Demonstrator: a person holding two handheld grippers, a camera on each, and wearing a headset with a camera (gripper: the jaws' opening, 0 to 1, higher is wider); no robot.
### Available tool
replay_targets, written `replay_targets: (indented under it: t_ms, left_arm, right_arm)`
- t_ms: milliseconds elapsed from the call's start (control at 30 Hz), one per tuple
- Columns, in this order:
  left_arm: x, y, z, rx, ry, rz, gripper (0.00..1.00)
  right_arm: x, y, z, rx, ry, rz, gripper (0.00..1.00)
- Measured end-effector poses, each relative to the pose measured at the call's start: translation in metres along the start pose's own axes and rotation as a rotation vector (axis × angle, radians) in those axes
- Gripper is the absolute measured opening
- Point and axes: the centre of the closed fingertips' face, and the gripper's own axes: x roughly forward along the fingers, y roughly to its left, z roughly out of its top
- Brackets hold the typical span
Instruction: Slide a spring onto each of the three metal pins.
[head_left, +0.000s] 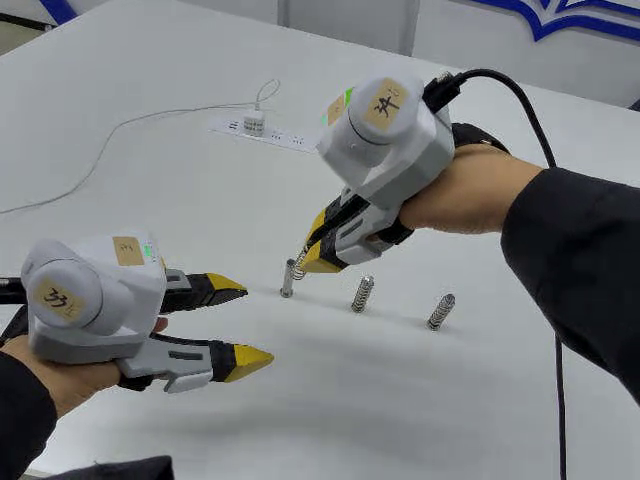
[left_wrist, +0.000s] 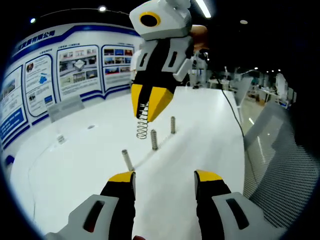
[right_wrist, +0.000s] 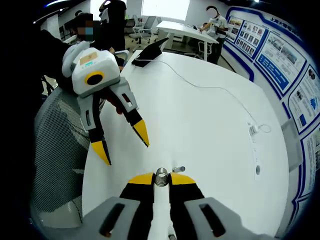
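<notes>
My right gripper (head_left: 312, 262) is shut on a spring (head_left: 299, 262), which hangs just above and to the right of a bare metal pin (head_left: 288, 278). In the left gripper view that spring (left_wrist: 142, 125) dangles from the right gripper (left_wrist: 150, 107) beyond the bare pin (left_wrist: 127, 159). Two more pins to the right each carry a spring (head_left: 362, 293) (head_left: 441, 311). In the right gripper view the spring (right_wrist: 161, 176) sits between the shut jaws, with the pin (right_wrist: 179, 170) just past it. My left gripper (head_left: 238, 325) is open with nothing between its fingers, left of the pins.
A white power strip (head_left: 255, 128) with a plug and a thin cable lies at the back of the white table (head_left: 330, 400). A black cable (head_left: 520, 100) trails from the right gripper. A mesh chair (right_wrist: 55, 165) stands beside the table's edge.
</notes>
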Motion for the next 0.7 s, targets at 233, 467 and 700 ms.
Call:
replay_targets:
  t_ms: [233, 467, 700]
  left_arm:
    - [0.002, -0.002, -0.001, -0.007, 0.003, -0.002, 0.51]
    - [0.001, 0.000, -0.002, -0.021, 0.000, 0.007, 0.53]
    - [0.001, -0.001, -0.004, -0.027, 0.004, 0.004, 0.53]
  right_arm:
    - [0.008, -0.021, 0.003, 0.008, 0.032, -0.014, 0.12]
    - [0.025, -0.025, -0.001, 0.008, 0.069, 0.001, 0.12]
    - [0.034, -0.030, -0.013, 0.026, 0.105, 0.009, 0.12]
